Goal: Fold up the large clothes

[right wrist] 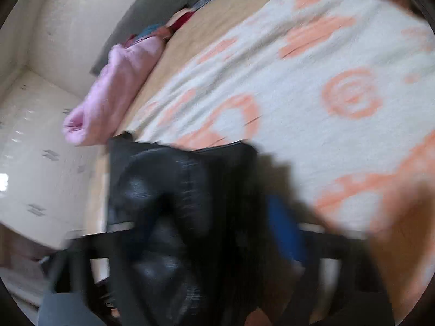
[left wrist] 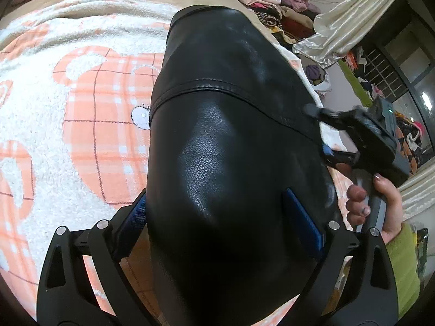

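Note:
A black leather garment (left wrist: 228, 135) hangs over the white and orange blanket (left wrist: 81, 108) on the bed. My left gripper (left wrist: 220, 222) has it bunched between its blue pads (left wrist: 301, 217) and holds it up. My right gripper (left wrist: 323, 133) shows at the garment's right edge in the left wrist view, its fingers pinching the leather. In the blurred right wrist view the right gripper (right wrist: 212, 231) has a fold of the same black garment (right wrist: 168, 190) between its fingers, above the blanket (right wrist: 312, 81).
A pile of mixed clothes (left wrist: 272, 2) lies at the bed's far side, with a cream curtain (left wrist: 348, 19) and more clothes to the right. A pink garment (right wrist: 117, 87) and a grey pillow (right wrist: 163, 8) lie at the bed's edge by the wall.

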Action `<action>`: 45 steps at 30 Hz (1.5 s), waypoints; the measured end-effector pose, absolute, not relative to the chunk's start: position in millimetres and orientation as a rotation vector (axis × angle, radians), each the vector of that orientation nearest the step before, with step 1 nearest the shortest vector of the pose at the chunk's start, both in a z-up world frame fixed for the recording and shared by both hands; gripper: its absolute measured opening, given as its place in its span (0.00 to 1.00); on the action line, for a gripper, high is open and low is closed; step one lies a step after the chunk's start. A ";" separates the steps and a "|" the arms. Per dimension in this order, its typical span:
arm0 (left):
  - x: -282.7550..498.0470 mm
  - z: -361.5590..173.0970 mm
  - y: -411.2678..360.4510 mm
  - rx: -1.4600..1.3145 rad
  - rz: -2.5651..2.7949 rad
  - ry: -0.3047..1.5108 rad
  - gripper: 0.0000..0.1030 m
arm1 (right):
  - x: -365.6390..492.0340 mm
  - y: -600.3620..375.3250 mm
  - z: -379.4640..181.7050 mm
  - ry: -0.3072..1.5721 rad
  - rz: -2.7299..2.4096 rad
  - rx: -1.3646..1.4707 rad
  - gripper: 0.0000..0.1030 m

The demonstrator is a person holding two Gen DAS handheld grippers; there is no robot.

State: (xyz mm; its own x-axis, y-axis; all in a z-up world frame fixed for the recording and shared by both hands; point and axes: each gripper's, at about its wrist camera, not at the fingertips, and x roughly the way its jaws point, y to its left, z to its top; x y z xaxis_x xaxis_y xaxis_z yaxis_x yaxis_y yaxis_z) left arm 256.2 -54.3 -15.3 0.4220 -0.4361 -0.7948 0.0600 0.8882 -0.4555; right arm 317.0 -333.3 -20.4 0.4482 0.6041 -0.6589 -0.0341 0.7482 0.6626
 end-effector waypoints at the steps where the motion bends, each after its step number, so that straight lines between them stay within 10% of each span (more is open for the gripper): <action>1: 255.2 -14.4 -54.6 -0.381 -0.318 1.096 0.86 | 316.2 -326.9 -15.0 1.028 0.431 0.577 0.39; 3: 253.5 -10.6 -52.8 -0.364 -0.308 1.089 0.85 | 314.0 -317.9 -4.8 0.992 0.493 0.522 0.20; 9: 249.4 -1.7 -53.2 -0.316 -0.312 1.066 0.87 | 316.8 -321.1 0.8 0.929 0.521 0.501 0.18; 23: 251.7 -1.6 -64.2 -0.257 -0.312 1.070 0.87 | 303.7 -323.1 -16.8 0.958 0.442 0.518 0.37; 34: 256.3 -3.8 -58.1 -0.305 -0.345 1.093 0.91 | 250.8 -335.7 -5.8 0.974 0.564 0.595 0.94; 43: 275.5 -33.0 -43.2 -0.498 -0.449 1.196 0.92 | 251.6 -326.0 -47.6 1.126 0.664 0.652 0.93; 45: 274.9 -36.1 -43.3 -0.507 -0.451 1.190 0.91 | 253.7 -319.9 -46.9 1.105 0.715 0.646 0.77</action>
State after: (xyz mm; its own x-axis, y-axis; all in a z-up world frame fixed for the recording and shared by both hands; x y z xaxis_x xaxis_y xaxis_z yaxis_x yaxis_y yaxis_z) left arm 274.9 -43.3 -36.1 0.3096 -0.5797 -0.7537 0.0652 0.8037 -0.5914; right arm 253.7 -319.9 -46.9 0.2781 0.7823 -0.5574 -0.1872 0.6133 0.7674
